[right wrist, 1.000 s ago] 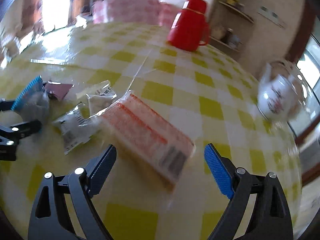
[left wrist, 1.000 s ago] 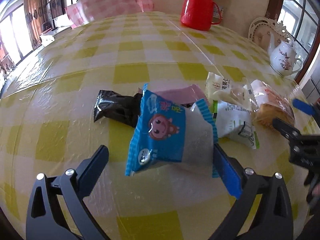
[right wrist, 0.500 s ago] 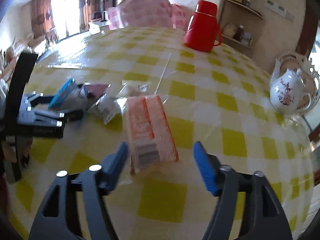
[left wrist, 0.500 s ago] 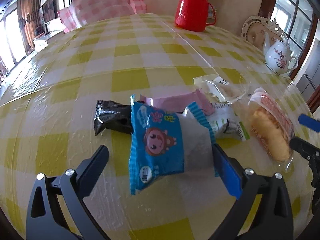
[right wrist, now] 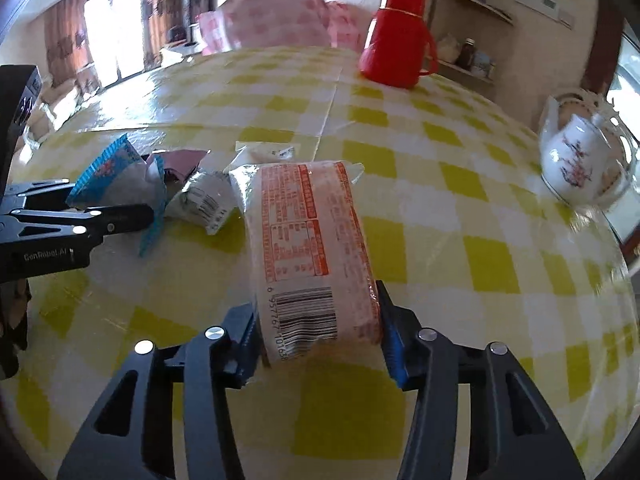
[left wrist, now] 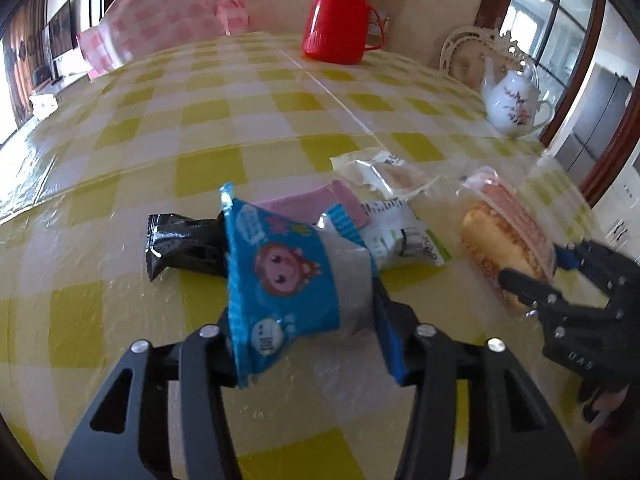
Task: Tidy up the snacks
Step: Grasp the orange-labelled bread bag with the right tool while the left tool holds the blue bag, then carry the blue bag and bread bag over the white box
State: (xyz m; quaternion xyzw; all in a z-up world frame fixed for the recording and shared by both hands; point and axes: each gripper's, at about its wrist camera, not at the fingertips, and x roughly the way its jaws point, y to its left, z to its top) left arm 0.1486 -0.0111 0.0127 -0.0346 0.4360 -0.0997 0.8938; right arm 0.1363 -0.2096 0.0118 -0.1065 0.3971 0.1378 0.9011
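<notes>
Left wrist view: our left tongs (left wrist: 304,340) are closing on the blue packet (left wrist: 284,280), pads against both its side edges. We take it near its lower end, judging that leaves most of the wrapper free ahead of the tongs. The packet sits on the tabletop (left wrist: 200,120), overlapping a black packet (left wrist: 180,244) behind it and a pink packet (left wrist: 312,200) beyond. A white-green packet (left wrist: 404,236) lies just right of it, a clear packet (left wrist: 384,172) farther back.

In the right wrist view, our right tongs (right wrist: 316,328) are closing on the bread pack (right wrist: 308,240), gripping its barcode end across the short width; the long axis points away, which we judge keeps the soft loaf from folding. It lies apart from the pile, so neither grasp crowds the other.

Far side: a red flask (left wrist: 340,16), a teapot (left wrist: 512,100) and a pink cloth (left wrist: 160,24), all well clear. No sorting container is visible; the destination is unknown to us.
</notes>
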